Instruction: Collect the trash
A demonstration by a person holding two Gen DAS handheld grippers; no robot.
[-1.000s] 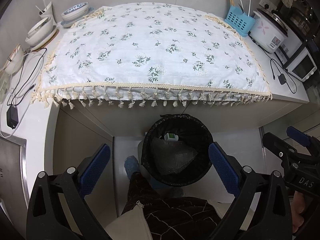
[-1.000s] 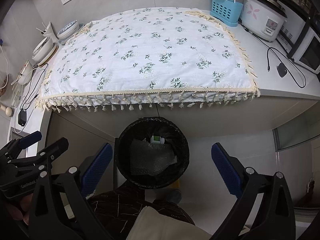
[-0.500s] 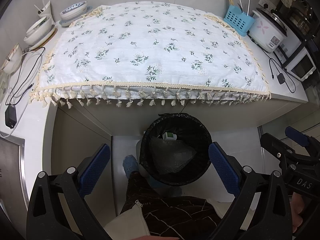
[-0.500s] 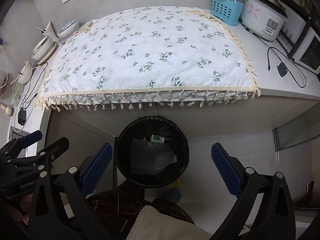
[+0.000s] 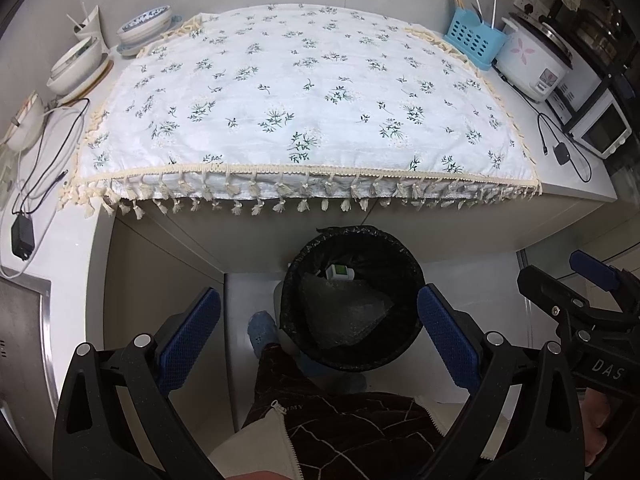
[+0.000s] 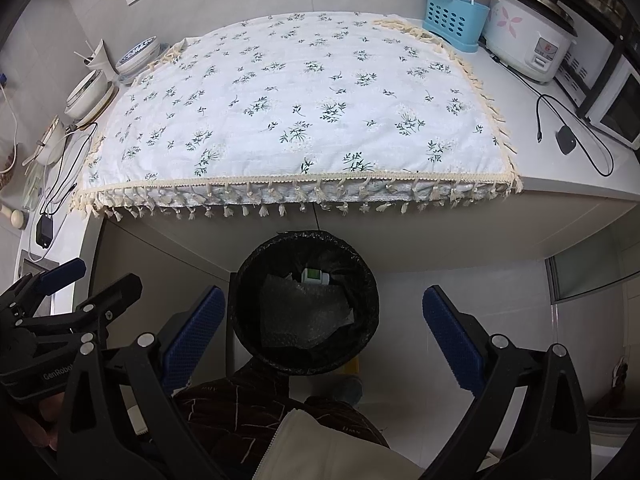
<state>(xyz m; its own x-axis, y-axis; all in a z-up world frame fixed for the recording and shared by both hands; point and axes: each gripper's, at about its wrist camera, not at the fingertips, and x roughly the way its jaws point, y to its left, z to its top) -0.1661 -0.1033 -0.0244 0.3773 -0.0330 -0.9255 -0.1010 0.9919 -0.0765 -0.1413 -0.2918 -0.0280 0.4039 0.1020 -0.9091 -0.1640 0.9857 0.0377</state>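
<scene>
Basically, both tongs hang above the bin with nothing in them.
Landmark: black-lined trash bin [image 5: 352, 300] on the floor, just in front of the counter edge, under the tasselled floral cloth [image 5: 304, 96].
Trash location: already inside the bin; a sheet of bubble wrap [image 5: 344, 312] lies across the middle, a small white-and-green box [image 5: 339, 271] sits at the bin's far side, next to the counter.
Cloth: no loose trash visible on it.
Left gripper [image 5: 320, 332]: jaws wide, empty; bin sits between the blue pads [image 5: 190, 332], a bit toward the right pad.
Right gripper [image 6: 320, 332]: jaws wide, empty; bin below and slightly toward its left pad.
Nearer hand: about equal, cannot tell.
Long axis: bubble wrap is broad, no clear axis; bin mouth round.
Judgement: collection looks finished or nearly so; any further trash would be away from the bin, out of sight here.
Risk: none pressing; cables [image 5: 48, 148] lie on the counter left of the cloth.
</scene>
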